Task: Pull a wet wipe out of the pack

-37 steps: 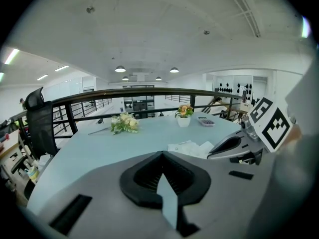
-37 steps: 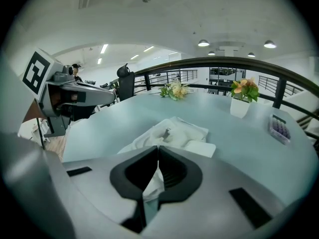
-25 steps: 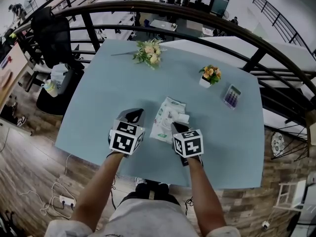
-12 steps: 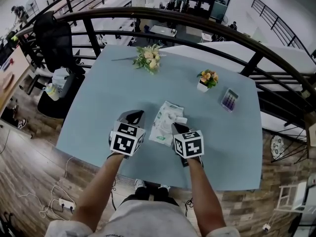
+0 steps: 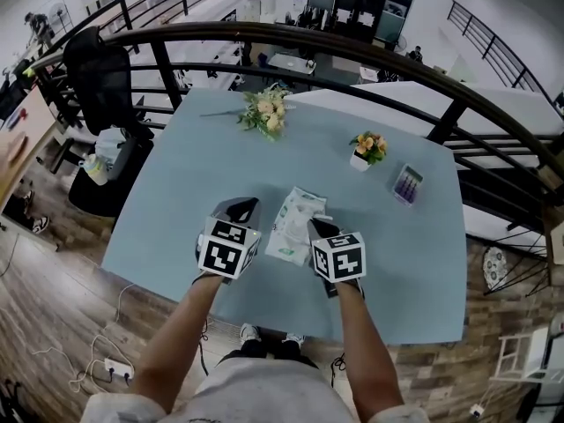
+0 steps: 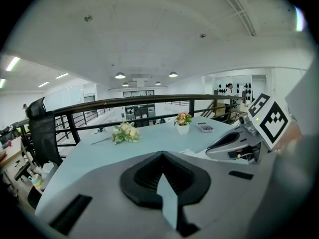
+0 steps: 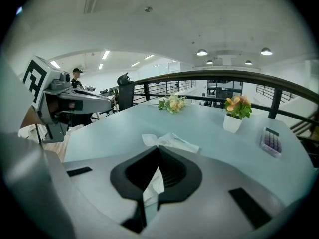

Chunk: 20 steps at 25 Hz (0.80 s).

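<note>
The right claw (image 7: 155, 179) is pinched shut on a white wet wipe (image 7: 151, 187). The wipe runs forward from the jaws toward the pack (image 7: 171, 142), which lies flat on the pale blue desk (image 5: 203, 166) just ahead. The left claw (image 6: 163, 179) has its jaws together with only a thin slit between them and nothing held. The pack carries green print, too small to read; each claw's cube shows black-and-white square markers and no words.

Only the right gripper view shows the wipe in the grip; in the head view the marker cube hides it. The head view alone shows the whole layout: the pack between the two claws, a bouquet (image 5: 264, 111) at the far edge, a small flower pot (image 5: 368, 149) and a calculator (image 5: 405, 184) to the right.

Both forearms reach forward side by side, claws tilted down toward the desk.
</note>
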Each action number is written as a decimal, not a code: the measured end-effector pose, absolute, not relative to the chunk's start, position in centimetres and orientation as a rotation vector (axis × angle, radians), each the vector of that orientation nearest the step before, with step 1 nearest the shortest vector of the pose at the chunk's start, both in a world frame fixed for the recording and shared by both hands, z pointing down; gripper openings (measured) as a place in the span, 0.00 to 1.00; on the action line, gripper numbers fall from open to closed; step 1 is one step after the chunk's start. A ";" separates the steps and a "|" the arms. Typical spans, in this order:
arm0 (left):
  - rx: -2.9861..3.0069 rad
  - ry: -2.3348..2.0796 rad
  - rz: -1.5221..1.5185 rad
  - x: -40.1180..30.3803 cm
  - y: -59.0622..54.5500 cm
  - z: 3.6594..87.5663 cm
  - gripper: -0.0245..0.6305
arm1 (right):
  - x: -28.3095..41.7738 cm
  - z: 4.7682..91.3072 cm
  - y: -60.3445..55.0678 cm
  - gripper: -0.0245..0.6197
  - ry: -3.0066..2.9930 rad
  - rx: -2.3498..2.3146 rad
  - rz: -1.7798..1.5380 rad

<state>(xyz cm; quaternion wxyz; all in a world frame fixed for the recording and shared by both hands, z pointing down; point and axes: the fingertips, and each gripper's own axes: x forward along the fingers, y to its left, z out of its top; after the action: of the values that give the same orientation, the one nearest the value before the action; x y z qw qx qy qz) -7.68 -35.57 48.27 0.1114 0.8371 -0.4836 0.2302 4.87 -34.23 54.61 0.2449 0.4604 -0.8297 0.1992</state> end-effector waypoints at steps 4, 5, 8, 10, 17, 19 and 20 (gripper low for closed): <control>2.465 -1.421 0.670 -7.5 -35.6 48.0 0.03 | 4.9 54.2 -34.4 0.05 -2.270 1.260 0.535; 2.466 -1.422 0.669 -7.5 -35.6 47.9 0.03 | 5.0 54.1 -34.4 0.05 -2.272 1.261 0.534; 2.468 -1.425 0.667 -7.4 -35.7 47.9 0.03 | 5.1 53.8 -34.7 0.05 -2.277 1.264 0.531; 2.469 -1.426 0.667 -7.3 -35.7 47.8 0.03 | 5.2 53.7 -34.7 0.05 -2.279 1.269 0.528; 2.480 -1.427 0.660 -7.1 -36.0 47.2 0.03 | 5.5 52.7 -35.1 0.05 -2.283 1.287 0.510; 2.483 -1.426 0.656 -7.0 -36.0 47.1 0.03 | 5.7 52.4 -35.1 0.05 -2.285 1.294 0.504; 2.486 -1.425 0.654 -6.9 -35.9 47.1 0.03 | 5.8 52.3 -35.2 0.05 -2.285 1.297 0.501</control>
<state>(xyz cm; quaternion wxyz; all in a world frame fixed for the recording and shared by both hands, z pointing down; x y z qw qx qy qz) -6.94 -35.94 47.05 0.1011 0.8414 -0.4825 0.2215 5.78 -35.15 52.32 0.2311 0.4717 -0.8312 0.1823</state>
